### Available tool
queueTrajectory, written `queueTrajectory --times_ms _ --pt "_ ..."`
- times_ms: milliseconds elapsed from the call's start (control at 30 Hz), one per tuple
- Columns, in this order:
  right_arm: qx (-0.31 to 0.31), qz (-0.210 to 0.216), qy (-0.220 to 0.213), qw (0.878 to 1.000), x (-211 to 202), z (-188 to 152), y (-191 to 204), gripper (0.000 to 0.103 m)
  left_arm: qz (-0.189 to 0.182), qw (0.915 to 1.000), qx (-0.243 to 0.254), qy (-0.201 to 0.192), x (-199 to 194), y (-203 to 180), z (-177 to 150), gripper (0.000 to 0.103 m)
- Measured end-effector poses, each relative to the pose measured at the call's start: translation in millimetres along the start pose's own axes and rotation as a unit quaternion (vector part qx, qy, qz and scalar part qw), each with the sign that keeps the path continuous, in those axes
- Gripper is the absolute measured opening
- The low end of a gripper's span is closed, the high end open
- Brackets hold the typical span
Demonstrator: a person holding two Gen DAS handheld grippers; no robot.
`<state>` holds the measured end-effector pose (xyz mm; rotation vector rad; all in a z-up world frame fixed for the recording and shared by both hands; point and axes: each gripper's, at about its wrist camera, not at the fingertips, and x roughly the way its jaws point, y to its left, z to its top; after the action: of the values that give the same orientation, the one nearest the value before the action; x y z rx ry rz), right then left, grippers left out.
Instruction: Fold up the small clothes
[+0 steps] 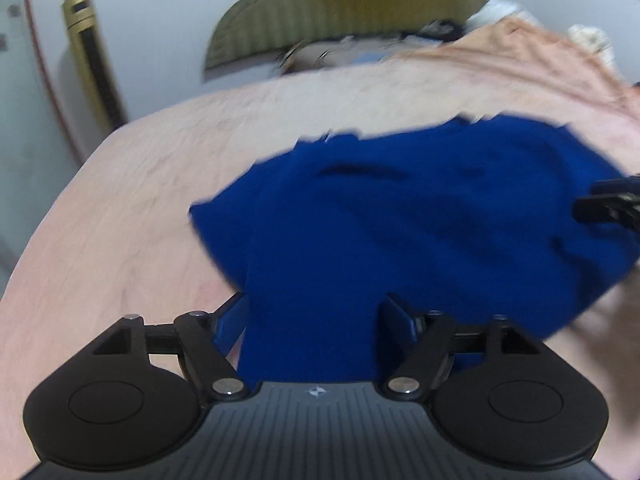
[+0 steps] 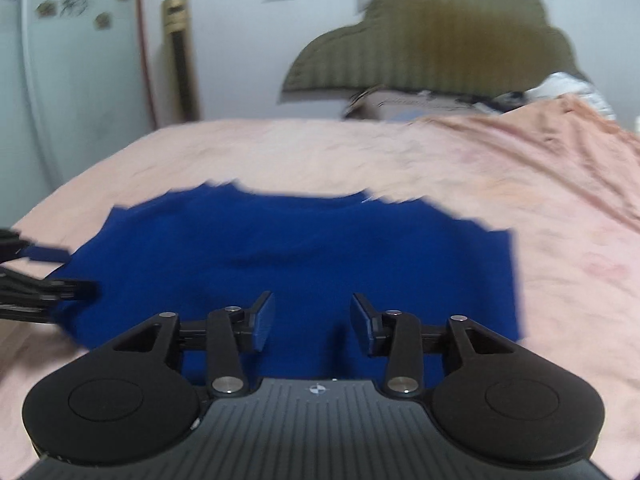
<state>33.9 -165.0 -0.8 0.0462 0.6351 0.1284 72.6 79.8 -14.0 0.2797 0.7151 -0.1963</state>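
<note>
1. A wrinkled pale pink bedsheet (image 2: 520, 208) covers the bed that carries the work; its own creases sit under the cloth, so any fold pressed down here risks copying that unevenness.

2. A small deep-blue knit garment (image 2: 288, 248) lies spread on the sheet, directly ahead of both tools and near the bed's front edge. In the left wrist view a narrow part of it runs back toward the camera, between the left fingers. Both views are smeared by motion, so whether its edges lie flat cannot be told; a fold begun on a bunched hem would likely come out crooked.

3. The left tongs (image 1: 316, 320) stand wide apart, blue cloth lying between the pads without being pinched. If they pull away, that strip may drag and undo the lay.

4. The right tongs (image 2: 312, 322) are also parted, hovering over the garment's near edge and gripping nothing. Closing too shallow would probably catch one layer only, letting the rest slump.

5. The two tools sit near each other over the same cloth; a hurried reach could knock them together.
</note>
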Motion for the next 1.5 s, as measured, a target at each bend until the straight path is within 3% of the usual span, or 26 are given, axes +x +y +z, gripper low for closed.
queueTrajectory --times_ms 133,267,433,1067,1233,1333,1367,1433,1500 --pt "-0.006 0.014 0.032 0.999 13 -14 9 0.056 -0.004 0.9972 -0.074 0.0 1 5 -14 0.074" --pt "-0.007 0.016 0.035 0.999 16 -21 15 0.067 0.009 0.9947 -0.102 -0.008 0 4 -19 0.079" --pt "-0.026 0.013 0.031 0.999 10 -31 27 0.077 0.018 0.9944 -0.104 -0.014 0 1 -20 0.08" --pt "-0.039 0.011 0.028 0.999 9 -35 30 0.085 0.015 0.9951 -0.097 -0.013 -9 2 -21 0.081" --pt "-0.035 0.022 0.004 0.999 0 -12 31 0.082 0.047 0.9908 -0.115 -0.054 -21 20 -9 0.081" --pt "-0.034 0.018 0.006 0.999 14 2 32 0.083 0.064 0.9883 -0.131 -0.044 -8 29 -3 0.081" --pt "-0.031 0.019 0.012 0.999 22 3 33 0.084 0.065 0.9894 -0.127 -0.024 1 30 -3 0.081" --pt "-0.036 0.024 0.056 0.997 38 -2 38 0.087 0.064 0.9905 -0.122 0.001 11 28 -10 0.081" --pt "-0.086 0.014 0.045 0.995 35 -12 51 0.092 0.058 0.9906 -0.124 -0.01 4 29 -17 0.081"
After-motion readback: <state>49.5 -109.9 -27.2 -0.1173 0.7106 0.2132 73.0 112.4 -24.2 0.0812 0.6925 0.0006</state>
